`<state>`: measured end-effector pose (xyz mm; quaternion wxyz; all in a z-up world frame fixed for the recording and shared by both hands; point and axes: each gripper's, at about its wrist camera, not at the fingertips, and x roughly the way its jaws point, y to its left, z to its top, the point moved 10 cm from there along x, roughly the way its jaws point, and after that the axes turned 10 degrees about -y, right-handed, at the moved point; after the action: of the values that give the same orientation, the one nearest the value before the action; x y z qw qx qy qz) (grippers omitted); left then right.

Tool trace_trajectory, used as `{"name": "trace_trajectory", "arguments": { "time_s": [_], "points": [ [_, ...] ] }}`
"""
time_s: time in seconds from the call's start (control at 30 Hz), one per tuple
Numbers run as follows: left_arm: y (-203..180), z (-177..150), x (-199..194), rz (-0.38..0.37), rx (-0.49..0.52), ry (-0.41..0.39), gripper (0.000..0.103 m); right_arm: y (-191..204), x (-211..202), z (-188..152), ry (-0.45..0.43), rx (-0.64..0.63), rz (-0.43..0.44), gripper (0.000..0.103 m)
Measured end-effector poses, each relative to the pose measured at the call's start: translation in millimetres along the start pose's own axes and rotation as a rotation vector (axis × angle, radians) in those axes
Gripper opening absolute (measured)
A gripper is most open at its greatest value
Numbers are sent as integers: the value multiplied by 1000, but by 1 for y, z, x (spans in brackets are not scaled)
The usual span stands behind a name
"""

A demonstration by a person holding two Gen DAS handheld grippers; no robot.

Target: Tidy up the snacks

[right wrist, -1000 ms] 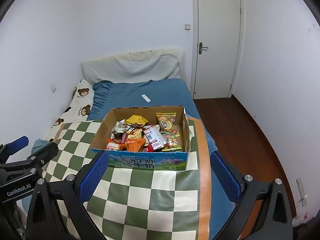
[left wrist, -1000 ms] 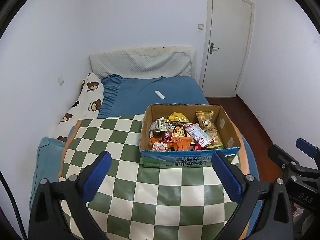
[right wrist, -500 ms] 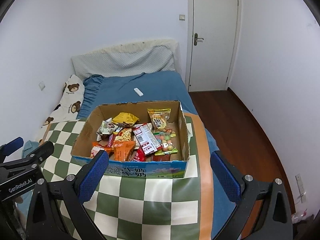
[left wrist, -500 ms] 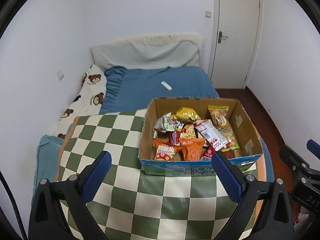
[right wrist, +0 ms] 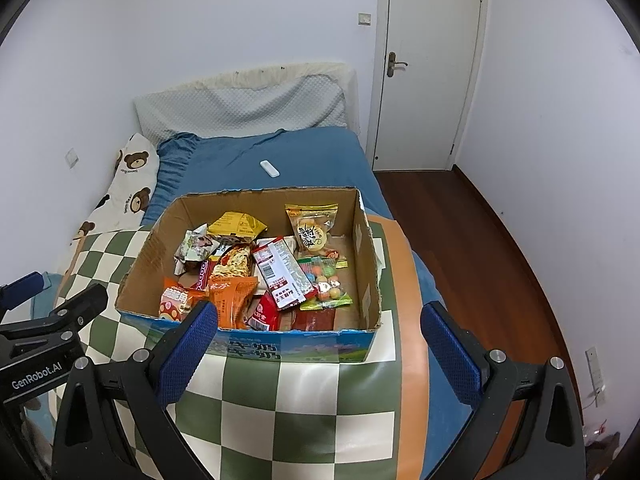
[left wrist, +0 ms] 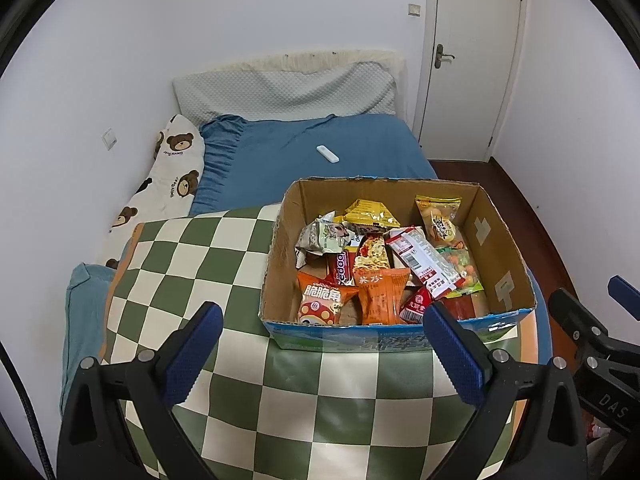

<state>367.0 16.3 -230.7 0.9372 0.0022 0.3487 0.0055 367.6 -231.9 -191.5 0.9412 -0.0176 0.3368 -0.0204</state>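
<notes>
The snacks point(left wrist: 384, 264) lie in a loose heap inside an open cardboard box point(left wrist: 496, 236), which stands on a green and white checkered cloth point(left wrist: 192, 264) spread over the near end of a bed with a blue sheet point(left wrist: 304, 152). The packets overlap each other (an orange one leans on a red and white one), so I judge that closing on one thin edge could drag its neighbours along, or let the smooth foil slip out. The box wall is light cardboard, and a finger catching its near rim could push the whole box along the cloth toward the bed edge on the right. The left gripper point(left wrist: 320, 354) hovers in front of the box, lower than its rim, with the jaws spread wide and nothing between them. The right gripper point(right wrist: 320, 350) is beside it, also wide apart and empty, aimed at the front wall of the box.
</notes>
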Motion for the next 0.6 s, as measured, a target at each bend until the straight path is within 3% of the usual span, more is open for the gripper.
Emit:
{"name": "trace_trajectory", "arguments": {
  "time_s": [0.6],
  "points": [
    [3, -7, 3, 3, -19, 12, 103, 1, -2, 0, 6, 16, 12, 103]
  ]
}}
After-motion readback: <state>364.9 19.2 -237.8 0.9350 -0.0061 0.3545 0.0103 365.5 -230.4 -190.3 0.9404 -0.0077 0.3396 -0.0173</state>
